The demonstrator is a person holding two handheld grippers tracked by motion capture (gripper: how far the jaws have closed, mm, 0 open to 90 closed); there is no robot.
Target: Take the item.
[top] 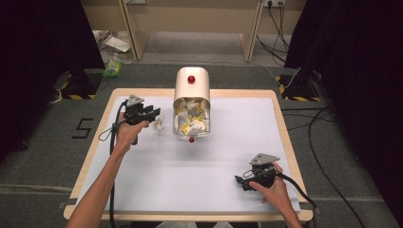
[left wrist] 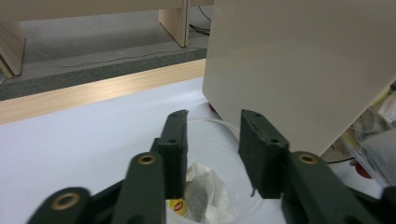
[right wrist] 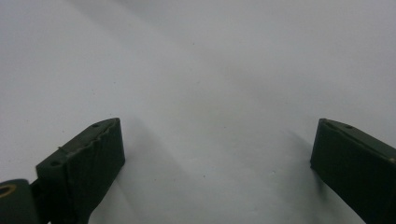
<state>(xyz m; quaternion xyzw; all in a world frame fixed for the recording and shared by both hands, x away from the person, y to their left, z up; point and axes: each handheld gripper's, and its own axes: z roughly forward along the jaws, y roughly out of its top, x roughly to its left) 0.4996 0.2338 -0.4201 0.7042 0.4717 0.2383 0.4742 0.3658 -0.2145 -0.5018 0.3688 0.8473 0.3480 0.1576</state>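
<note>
Left fingers, seen close in the left gripper view, parted over a clear cup with a tea bag inside, pads off it. From above: cup just left of the tipped bin. Right fingers released wide, above bare worktop.

table: white sheet | bin tipped over | clear cup beside bin

bins: 1 | clear cups: 1 | tea bags: 1 | tongs: 2
</note>
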